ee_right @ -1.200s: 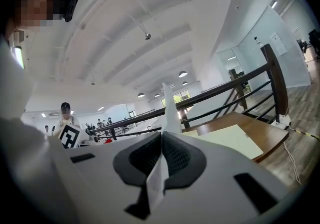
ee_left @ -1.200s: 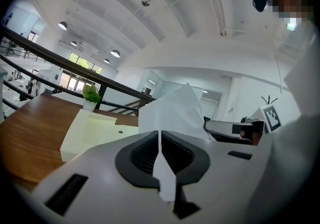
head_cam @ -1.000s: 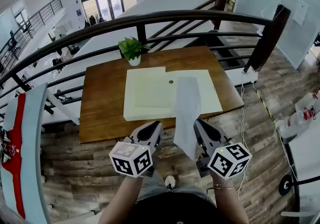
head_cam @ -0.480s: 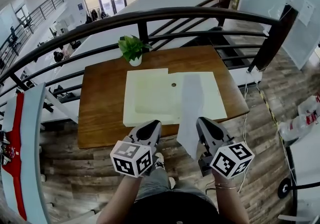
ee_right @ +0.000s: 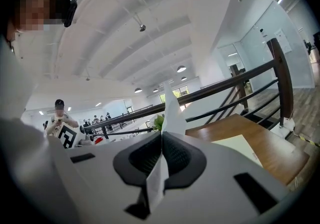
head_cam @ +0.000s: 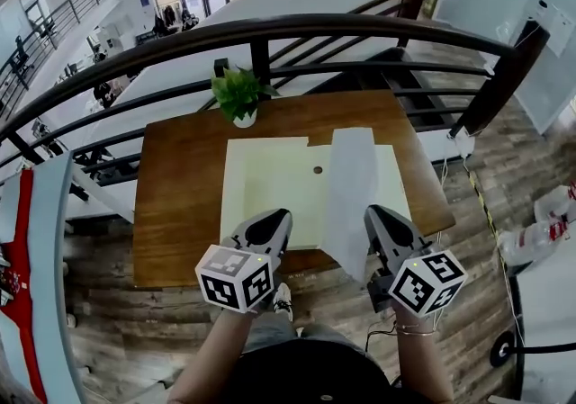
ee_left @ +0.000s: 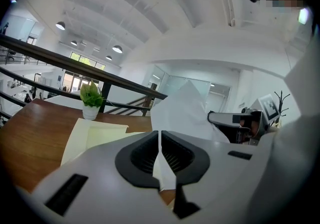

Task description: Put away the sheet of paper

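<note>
A white sheet of paper (head_cam: pixel 349 191) hangs limp from my right gripper (head_cam: pixel 378 218), which is shut on its near end. The sheet stretches out over the right half of a cream folder (head_cam: pixel 270 182) lying flat on the brown wooden table (head_cam: pixel 180 195). In the right gripper view the paper (ee_right: pixel 172 111) rises from between the shut jaws of the right gripper (ee_right: pixel 161 138). My left gripper (head_cam: pixel 270 222) is shut, beside the sheet and apart from it, over the folder's near edge. The left gripper view shows the paper (ee_left: pixel 182 111) beyond its shut jaws.
A small potted plant (head_cam: pixel 240 92) stands at the table's far edge. A dark metal railing (head_cam: pixel 270 33) runs right behind the table, with a drop to a lower floor beyond it. Wood floor lies around the table's near side.
Both grippers and the paper have moved forward toward the table. The sheet now reaches farther across the folder, and the table's near edge lies under the grippers.
</note>
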`<state>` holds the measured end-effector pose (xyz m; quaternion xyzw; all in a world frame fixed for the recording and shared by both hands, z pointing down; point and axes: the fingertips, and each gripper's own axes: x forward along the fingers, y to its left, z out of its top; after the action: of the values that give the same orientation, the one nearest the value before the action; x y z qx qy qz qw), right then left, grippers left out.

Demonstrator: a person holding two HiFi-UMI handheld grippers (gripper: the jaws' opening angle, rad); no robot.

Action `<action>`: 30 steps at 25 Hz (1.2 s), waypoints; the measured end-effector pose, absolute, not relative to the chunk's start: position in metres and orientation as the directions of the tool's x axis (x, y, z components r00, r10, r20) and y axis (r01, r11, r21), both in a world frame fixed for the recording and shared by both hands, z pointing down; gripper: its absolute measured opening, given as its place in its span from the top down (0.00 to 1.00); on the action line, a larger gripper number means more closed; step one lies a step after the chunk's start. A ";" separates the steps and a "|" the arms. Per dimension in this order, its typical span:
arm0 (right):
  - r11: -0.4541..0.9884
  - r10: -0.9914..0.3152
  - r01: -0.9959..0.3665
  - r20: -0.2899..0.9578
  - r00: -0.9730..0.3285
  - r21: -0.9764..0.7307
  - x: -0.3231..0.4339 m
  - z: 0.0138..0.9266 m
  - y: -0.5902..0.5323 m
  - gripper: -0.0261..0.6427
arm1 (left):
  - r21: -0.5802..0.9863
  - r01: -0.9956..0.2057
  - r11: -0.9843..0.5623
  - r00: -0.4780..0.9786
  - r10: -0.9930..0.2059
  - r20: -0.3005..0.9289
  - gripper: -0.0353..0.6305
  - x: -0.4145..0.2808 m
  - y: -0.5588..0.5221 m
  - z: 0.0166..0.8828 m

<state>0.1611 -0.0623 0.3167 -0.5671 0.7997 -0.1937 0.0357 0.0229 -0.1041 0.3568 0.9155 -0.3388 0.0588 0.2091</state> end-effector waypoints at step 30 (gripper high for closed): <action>0.235 -0.872 -0.886 0.317 -0.374 -0.399 0.165 0.361 -0.152 0.92 | 0.400 -0.653 -0.643 0.758 -0.547 0.357 0.91 0.028 -0.194 0.406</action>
<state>0.1649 -0.1517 0.3606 -0.5594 0.7857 -0.2637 -0.0139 0.0281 -0.1939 0.4063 0.9007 -0.3329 0.1019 0.2599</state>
